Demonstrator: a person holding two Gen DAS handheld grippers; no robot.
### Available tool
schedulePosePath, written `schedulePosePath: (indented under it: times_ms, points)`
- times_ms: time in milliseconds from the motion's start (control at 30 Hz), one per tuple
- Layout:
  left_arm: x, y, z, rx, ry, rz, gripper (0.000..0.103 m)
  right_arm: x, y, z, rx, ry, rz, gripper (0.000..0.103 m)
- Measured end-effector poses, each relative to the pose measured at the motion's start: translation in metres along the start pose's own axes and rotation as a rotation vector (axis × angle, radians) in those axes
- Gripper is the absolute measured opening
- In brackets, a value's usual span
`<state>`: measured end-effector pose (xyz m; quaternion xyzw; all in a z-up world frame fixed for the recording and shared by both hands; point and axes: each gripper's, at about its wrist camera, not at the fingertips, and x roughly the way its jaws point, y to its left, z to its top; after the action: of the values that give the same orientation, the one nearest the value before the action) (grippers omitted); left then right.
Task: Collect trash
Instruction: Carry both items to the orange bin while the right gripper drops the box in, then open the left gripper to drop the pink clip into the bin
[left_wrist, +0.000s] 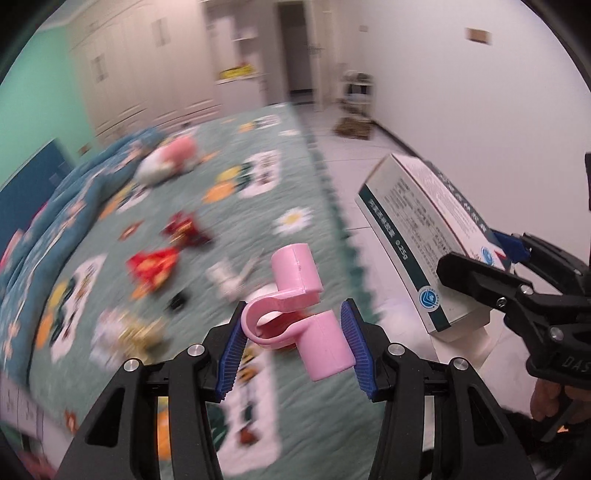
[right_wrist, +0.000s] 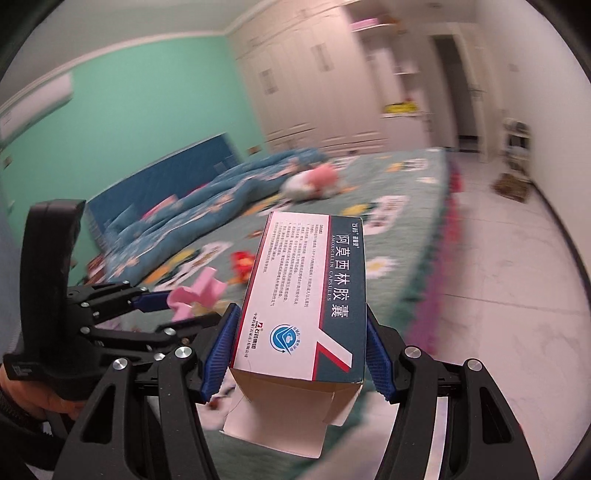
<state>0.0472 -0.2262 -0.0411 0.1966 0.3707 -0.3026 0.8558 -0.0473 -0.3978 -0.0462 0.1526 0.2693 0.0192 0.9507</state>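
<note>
My left gripper (left_wrist: 295, 350) is shut on a pink plastic clip-shaped piece (left_wrist: 295, 314), held up above the bed; the same piece (right_wrist: 195, 291) shows in the right wrist view at the left. My right gripper (right_wrist: 301, 354) is shut on a white and dark green medicine box (right_wrist: 306, 295), its bottom flap hanging open; that box (left_wrist: 424, 236) sits at the right of the left wrist view. Red wrappers (left_wrist: 155, 266) and other small litter (left_wrist: 125, 332) lie on the green bed cover (left_wrist: 295, 177).
A pink and white plush toy (left_wrist: 166, 158) lies further up the bed beside a rumpled blue quilt (left_wrist: 74, 199). White tiled floor (left_wrist: 369, 147) runs along the bed's right side toward a doorway (left_wrist: 295, 48) and a small shelf cart (left_wrist: 356, 92).
</note>
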Motion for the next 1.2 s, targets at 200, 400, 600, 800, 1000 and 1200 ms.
schedulePosePath:
  times_ms: [200,400,600,800,1000,1200]
  points:
    - [0.04,-0.088,0.038,0.165,0.006,-0.17,0.052,-0.043,-0.098,-0.027,0.173,-0.014,-0.211,0.063]
    - [0.092,-0.16,0.05,0.269,0.063,-0.319,0.052,-0.063,-0.178,-0.069,0.317,0.032,-0.384,0.063]
    - [0.143,-0.209,0.046,0.345,0.15,-0.377,0.052,-0.047,-0.242,-0.124,0.419,0.13,-0.478,0.063]
    - [0.187,-0.226,0.041,0.37,0.237,-0.39,0.052,-0.013,-0.293,-0.178,0.496,0.238,-0.502,0.063]
    - [0.21,-0.243,0.036,0.394,0.29,-0.388,0.052,0.013,-0.315,-0.201,0.534,0.302,-0.522,0.07]
    - [0.219,-0.265,0.03,0.42,0.317,-0.393,0.052,0.013,-0.321,-0.2,0.547,0.278,-0.551,0.071]
